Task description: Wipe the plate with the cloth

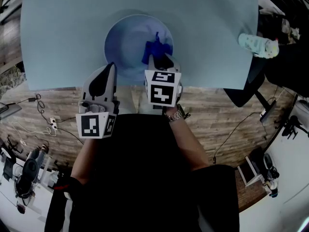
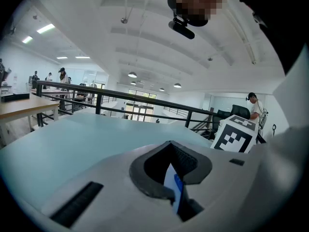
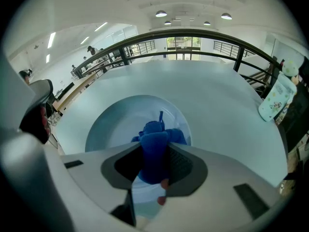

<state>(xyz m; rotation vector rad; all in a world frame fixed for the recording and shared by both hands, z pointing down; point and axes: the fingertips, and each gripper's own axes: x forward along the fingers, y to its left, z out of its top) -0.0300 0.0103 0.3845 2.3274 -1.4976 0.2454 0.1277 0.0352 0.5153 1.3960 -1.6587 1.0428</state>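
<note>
A round pale plate (image 1: 130, 37) lies on the light blue table (image 1: 63, 28), close to its front edge. My right gripper (image 1: 159, 61) reaches over the plate's right half and is shut on a bunched blue cloth (image 1: 155, 50). In the right gripper view the cloth (image 3: 154, 151) fills the space between the jaws of that gripper (image 3: 154, 170), above the plate (image 3: 113, 124). My left gripper (image 1: 112, 66) sits at the plate's front-left rim. In the left gripper view this gripper (image 2: 175, 197) is closed on a thin white and blue sliver, apparently the plate's rim (image 2: 172, 183).
A white patterned pouch with a pale cap (image 1: 258, 45) lies at the table's right edge, and shows as well in the right gripper view (image 3: 273, 98). Wooden floor with cables and a dark chair (image 1: 251, 88) lie beyond the table's edges. A black railing (image 3: 193, 35) runs behind the table.
</note>
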